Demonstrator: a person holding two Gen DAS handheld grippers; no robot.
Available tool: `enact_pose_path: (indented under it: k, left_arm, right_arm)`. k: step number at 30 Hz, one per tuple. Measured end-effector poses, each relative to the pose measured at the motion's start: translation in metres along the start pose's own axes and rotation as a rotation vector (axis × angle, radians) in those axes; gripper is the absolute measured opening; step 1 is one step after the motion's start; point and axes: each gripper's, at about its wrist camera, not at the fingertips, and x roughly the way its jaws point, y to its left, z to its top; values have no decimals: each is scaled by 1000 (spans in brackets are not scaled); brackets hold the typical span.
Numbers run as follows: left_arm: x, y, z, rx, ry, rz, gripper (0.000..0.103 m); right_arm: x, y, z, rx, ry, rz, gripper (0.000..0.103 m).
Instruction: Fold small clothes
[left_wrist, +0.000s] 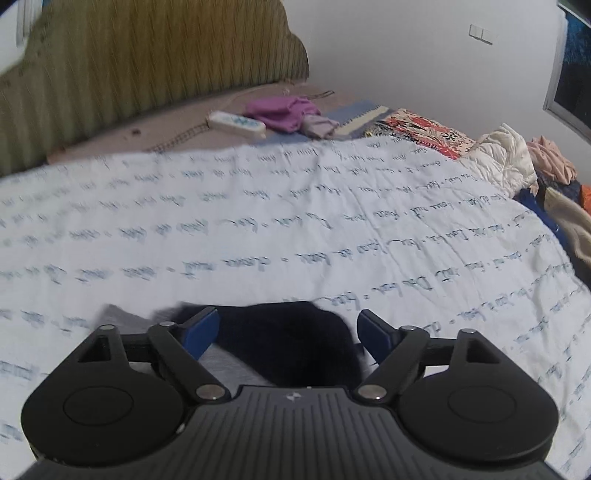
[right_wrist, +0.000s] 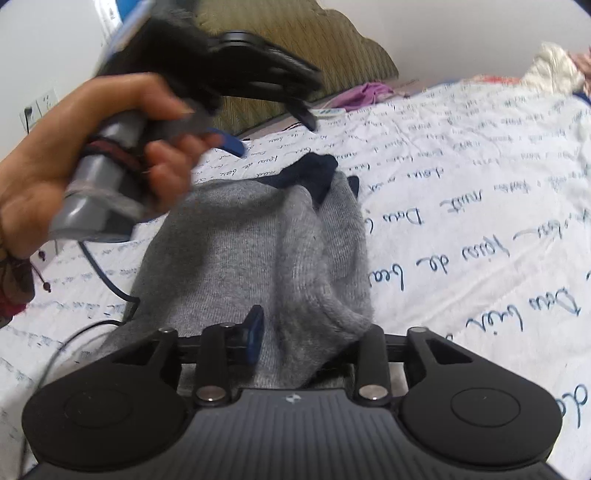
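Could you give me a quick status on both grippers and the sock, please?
Left gripper open above the dark cuff. Right gripper part open, grey sock between its fingers. Nothing blocking on the sheet.

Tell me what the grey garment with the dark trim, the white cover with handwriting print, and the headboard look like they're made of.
Grey garment with dark navy trim: soft knit, probably cotton or a fleece blend; fine ribbing and a fuzzy matte surface show.
White bed cover printed with blue handwriting: thin woven cloth, likely cotton; matte, finely creased.
Olive-yellow scalloped headboard: seems upholstered in striped fabric; blur leaves it open.
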Motion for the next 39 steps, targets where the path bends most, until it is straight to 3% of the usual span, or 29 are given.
enact_pose_path:
  k: [1,3,5,9,14,20,24,30,33,39]
  left_arm:
    - [-9,4,-3,17,-12,7,87]
    - [-29,14,-16,56,-42,24,92]
    - [-52,25,-35,94,-74,43,96]
    - [-94,49,-87,137,-109,60,99]
    - [-130,75,-152,106,-102,21,99]
    - [-149,81,-199,127,-112,-18,99]
    - [-146,75,-215,218,-110,-1,100]
    - [-139,65,-225,344,-161,105,100]
    - [-137,72,-222,285,-177,166,101]
    - [-138,106,-214,120,-155,240,102]
  right_arm:
    - [-2,-2,0,3,4,13,42]
    - [-7,-7,0,21,8,60,57]
    - [-12,-15,1,64,14,120,63]
    - [-13,-37,5,208,22,222,64]
    - [-5,-59,12,360,46,313,65]
    - [3,-61,18,394,64,292,63]
    - [9,-58,15,391,82,246,41]
    - [11,-68,9,472,81,234,21]
    - [12,-71,7,504,92,253,14]
    - [11,-54,7,458,116,305,12]
